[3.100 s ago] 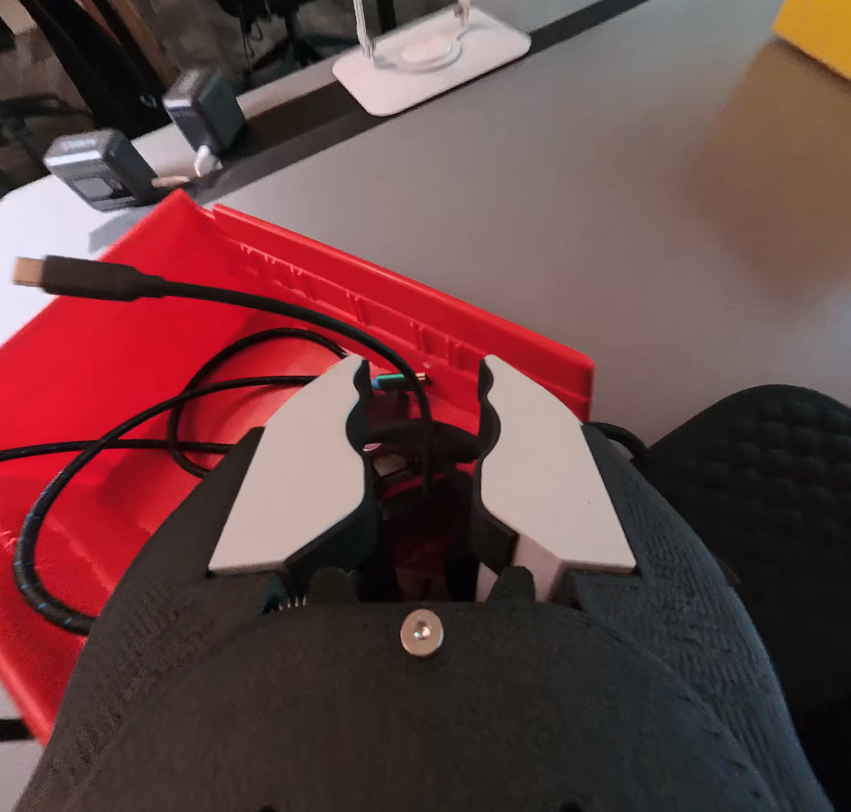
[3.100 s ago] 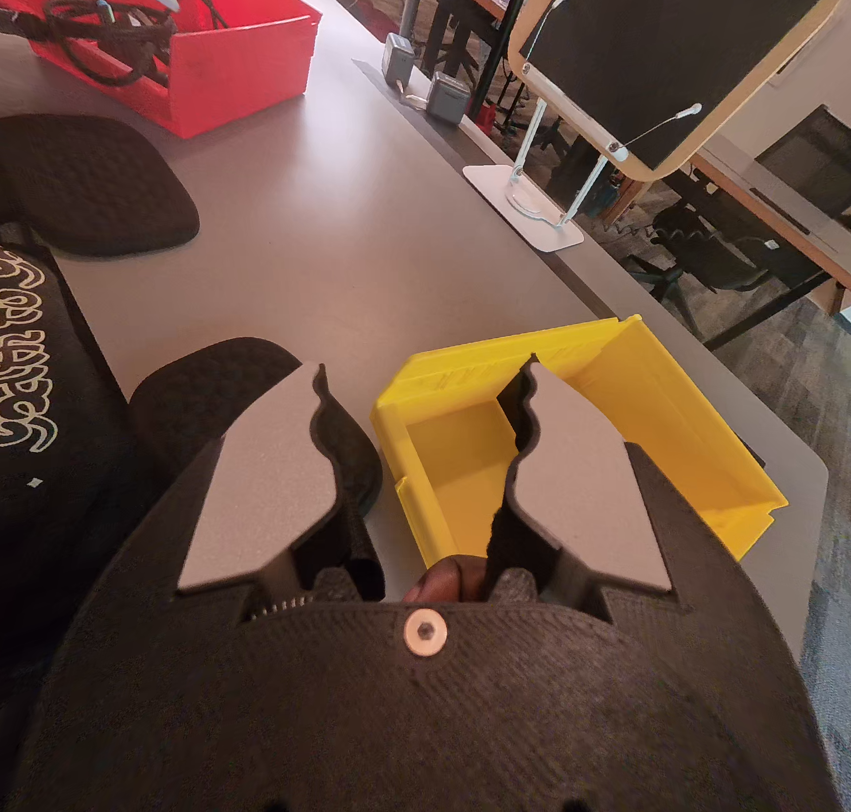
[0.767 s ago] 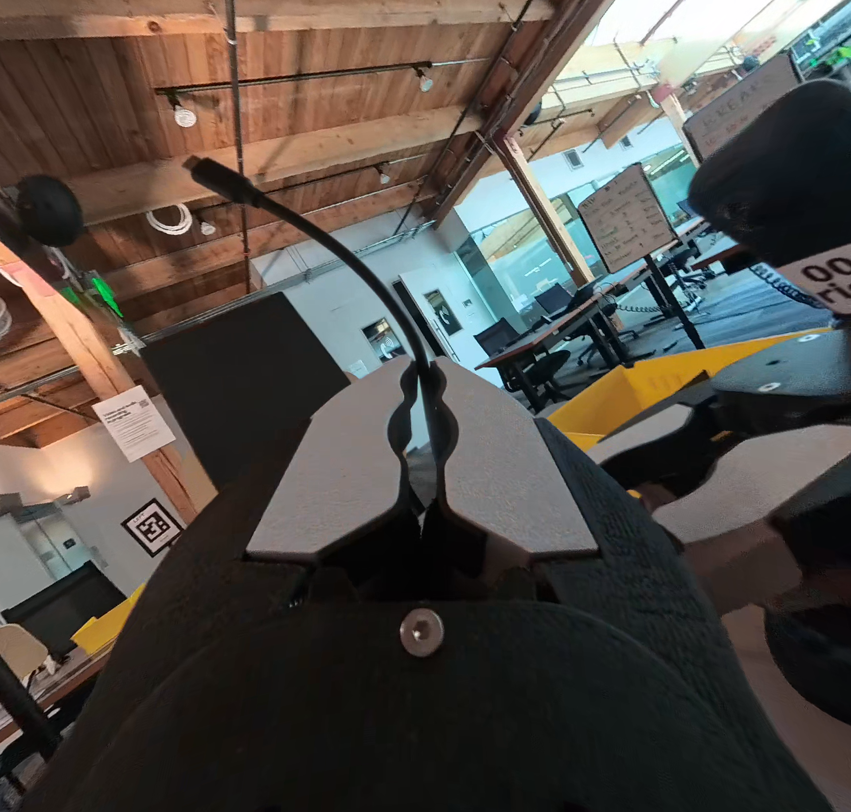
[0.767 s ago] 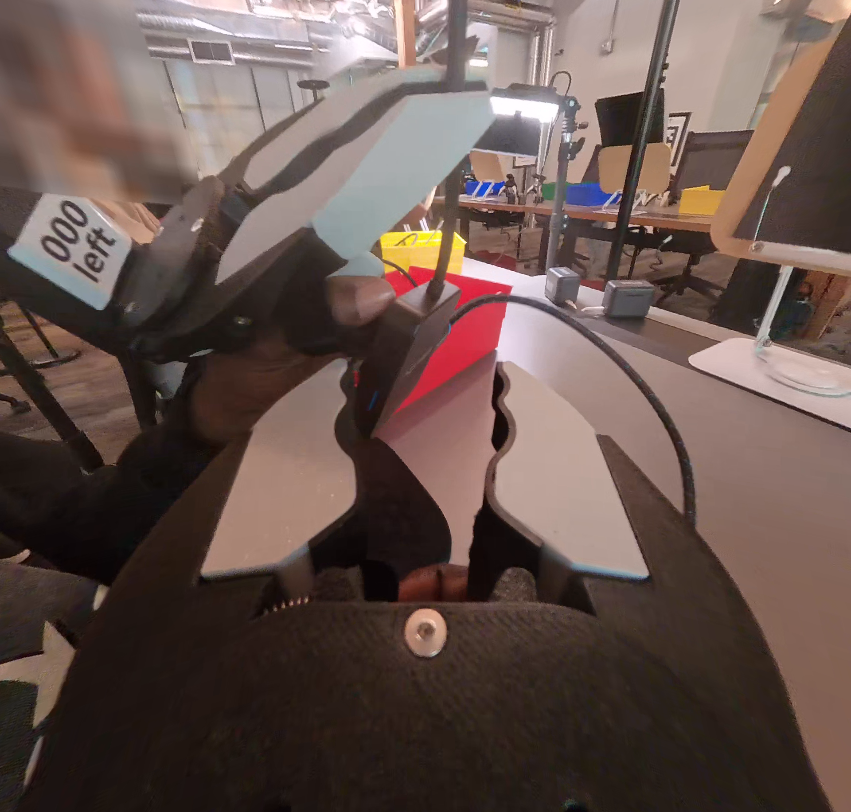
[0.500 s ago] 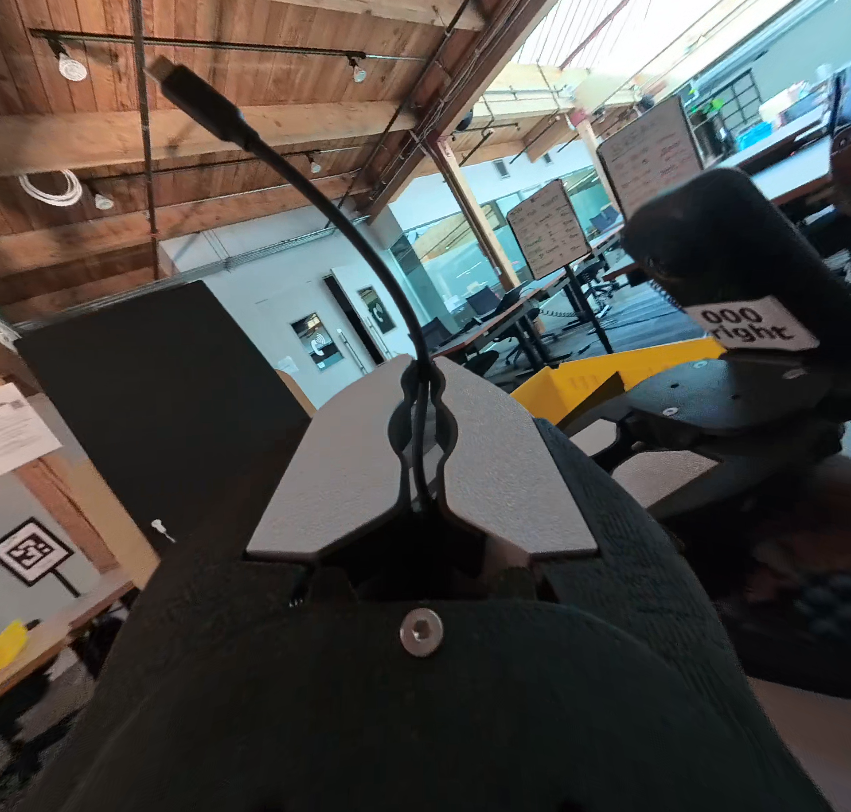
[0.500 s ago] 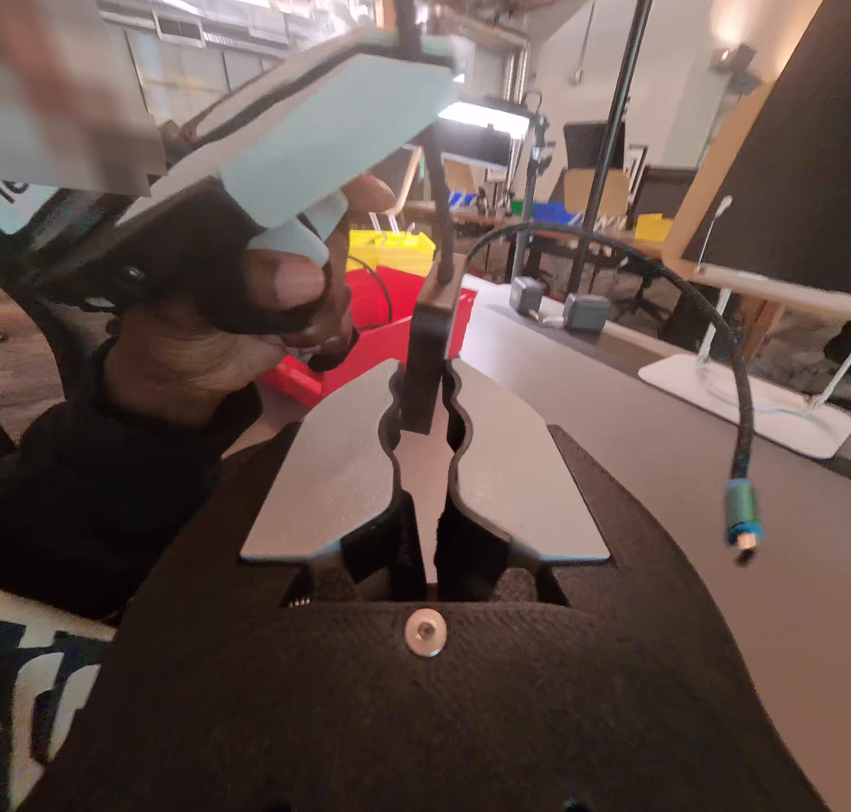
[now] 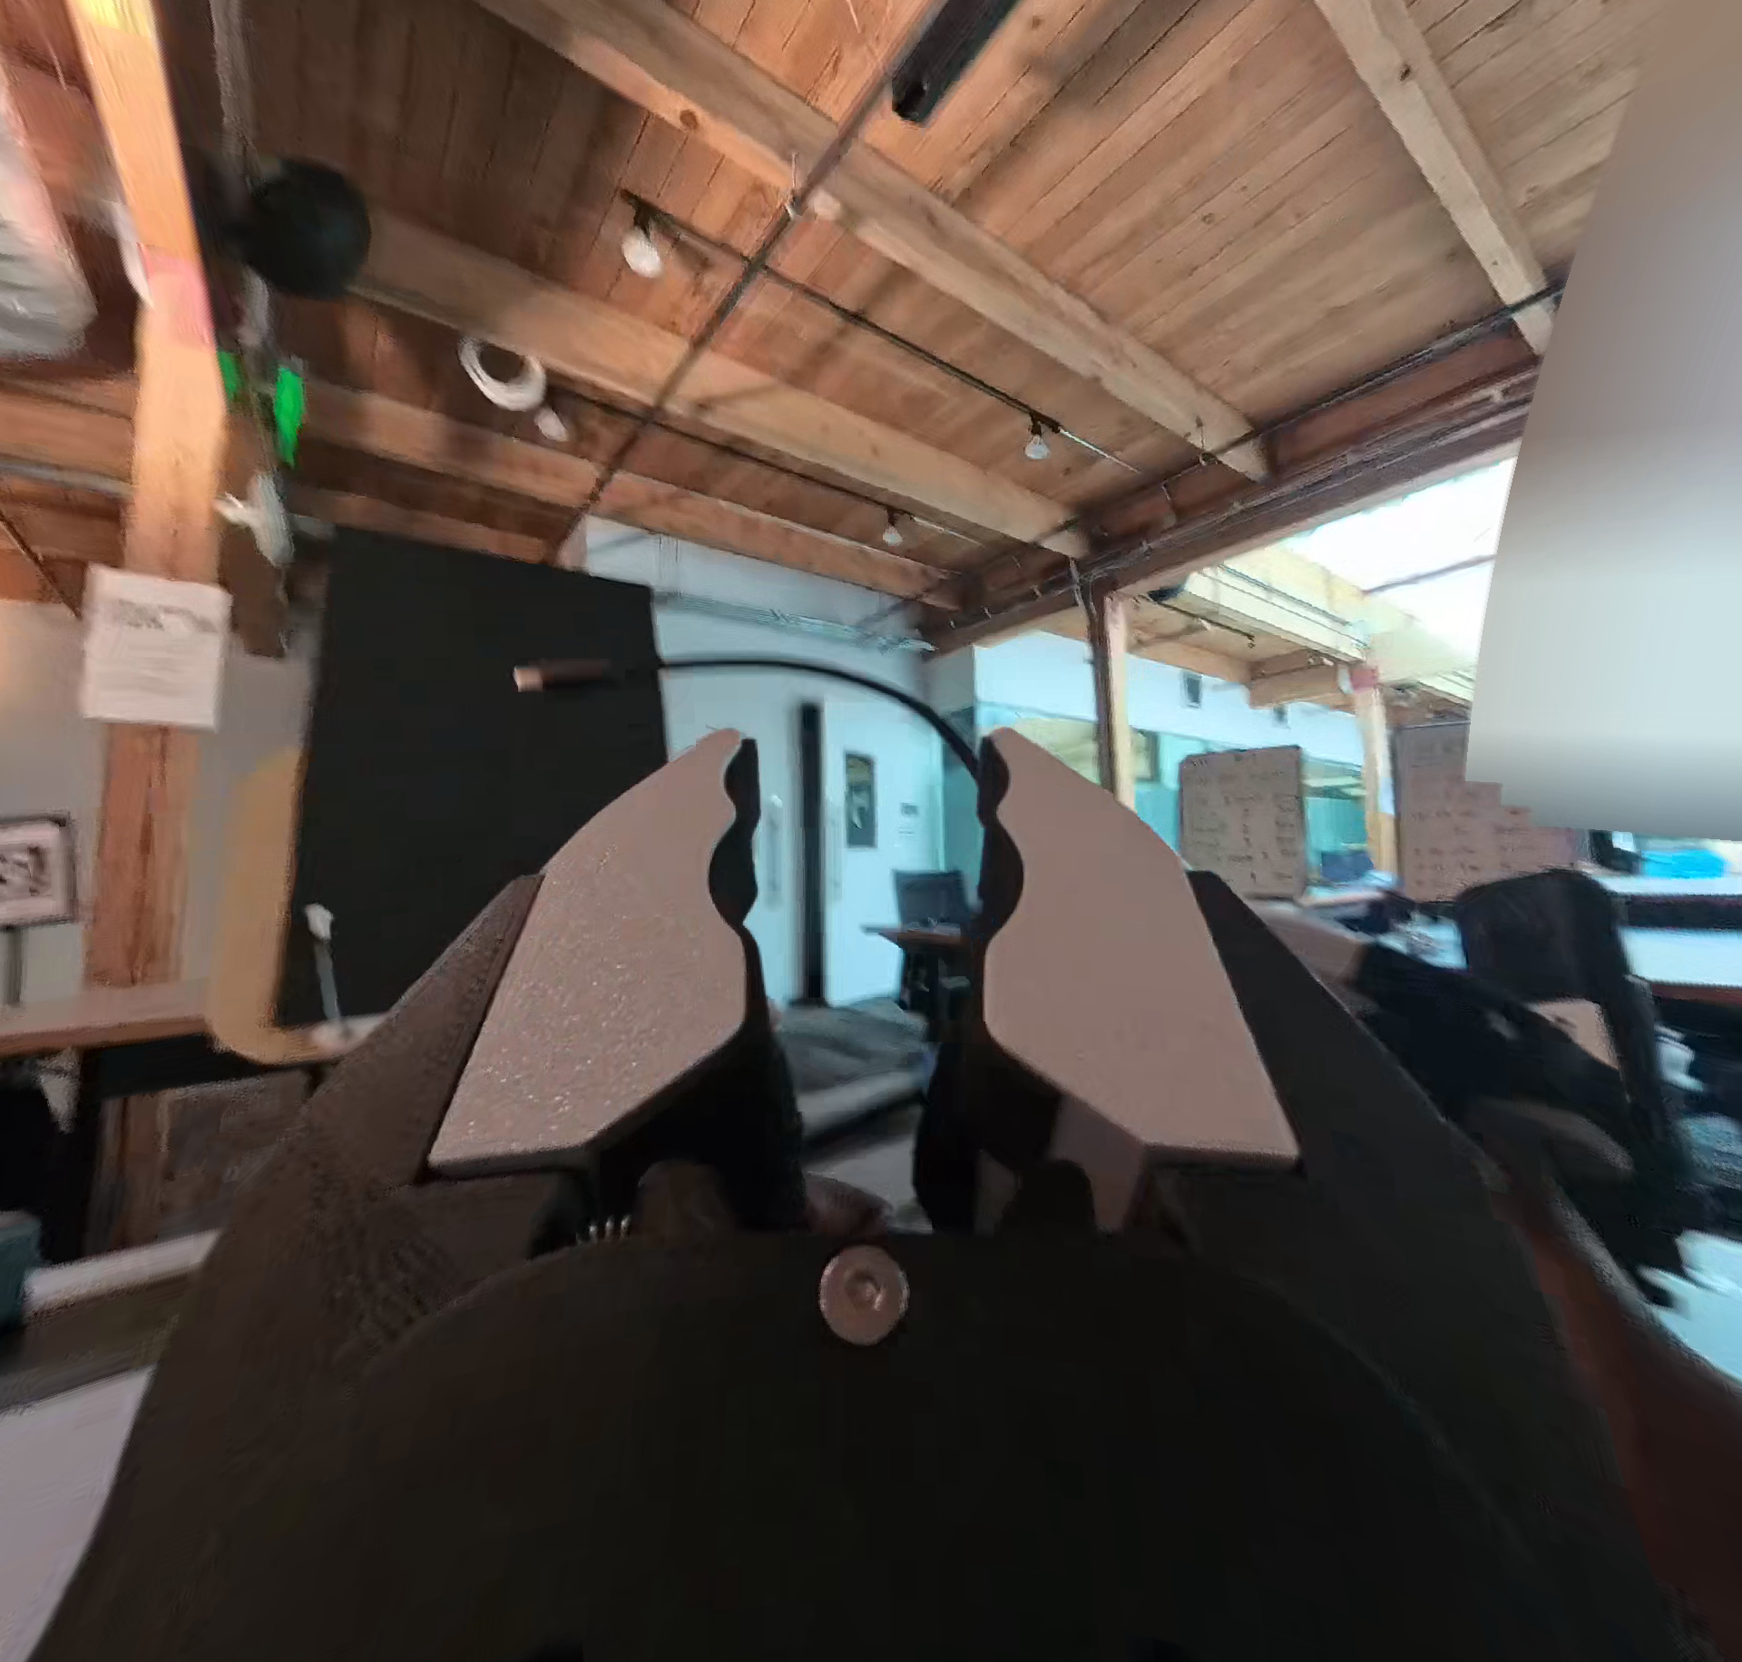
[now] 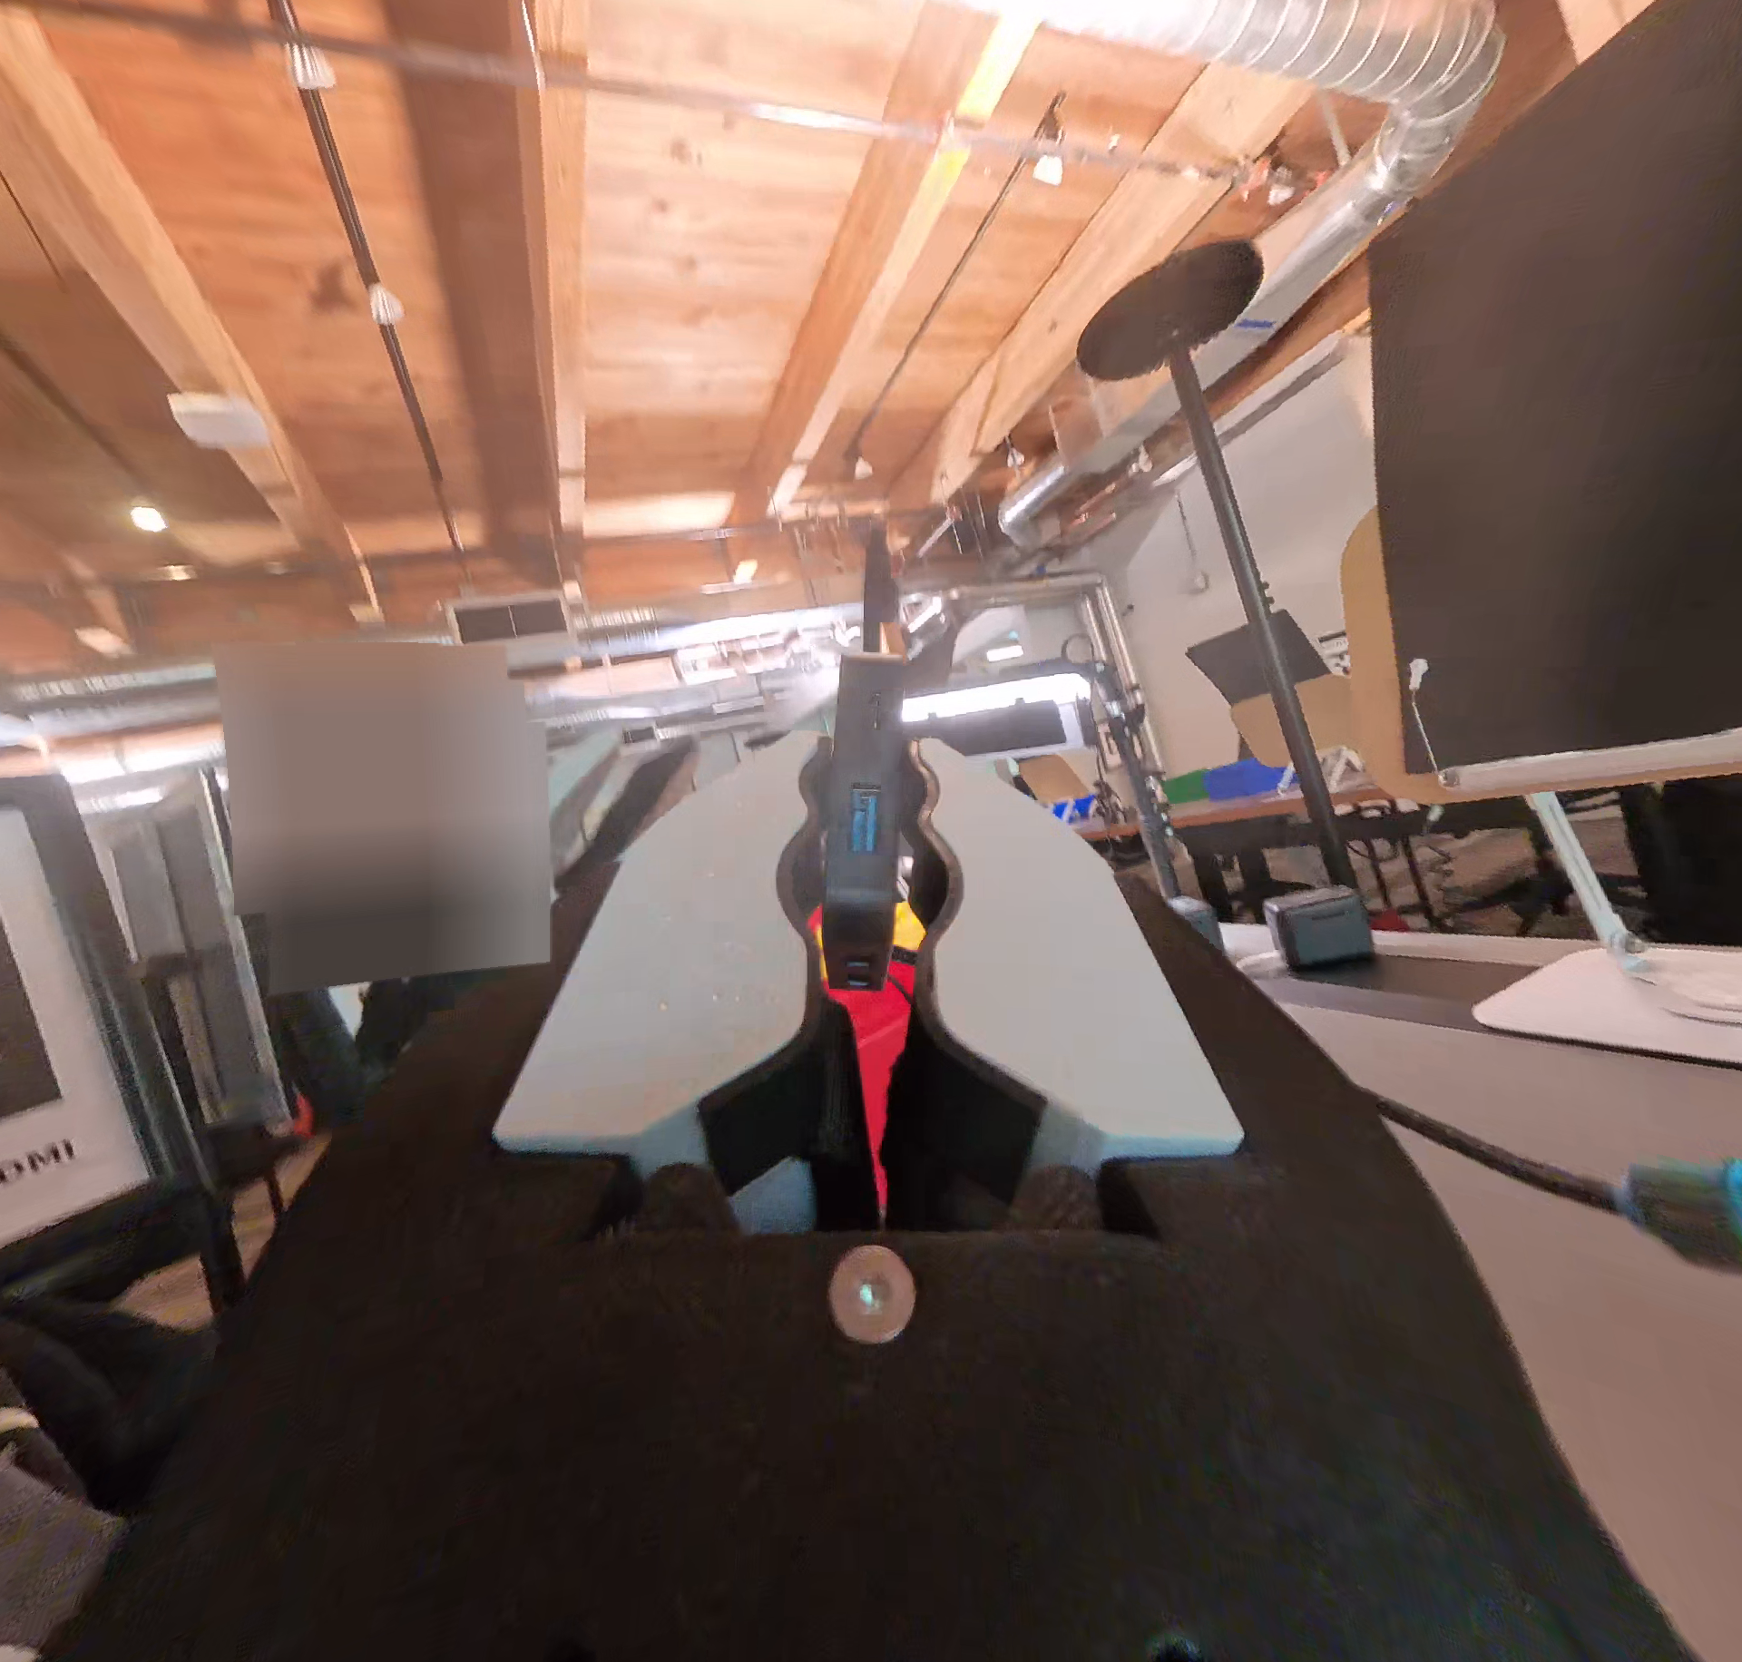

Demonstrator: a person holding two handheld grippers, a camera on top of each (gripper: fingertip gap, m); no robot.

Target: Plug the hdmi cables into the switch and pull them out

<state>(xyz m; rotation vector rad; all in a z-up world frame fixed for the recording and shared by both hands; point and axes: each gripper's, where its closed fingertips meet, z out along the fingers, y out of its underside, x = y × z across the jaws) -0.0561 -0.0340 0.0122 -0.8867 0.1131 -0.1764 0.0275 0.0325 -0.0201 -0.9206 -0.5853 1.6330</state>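
My right gripper (image 8: 862,754) is shut on the switch (image 8: 860,825), a thin black box that stands upright edge-on between the fingers, with a blue port facing me. A black cable (image 8: 877,594) leaves its top. A second cable with a teal-ended plug (image 8: 1687,1204) hangs over the table at the right. My left gripper (image 7: 860,754) is open and points up at the room. A black cable (image 7: 829,674) arcs from behind its right fingertip to a plug (image 7: 558,676) at the left; the jaws do not hold it.
A red bin (image 8: 872,1004) shows through the right gripper's gap. The grey table (image 8: 1508,1164) lies to the right with a white stand base (image 8: 1602,1004) and black chargers (image 8: 1320,927). A black board (image 8: 1555,486) and a light-stand pole (image 8: 1244,599) stand behind.
My left gripper has opened and let go of the cable, which now arcs beside its right finger. My right gripper stays shut on the switch and has tilted upward.
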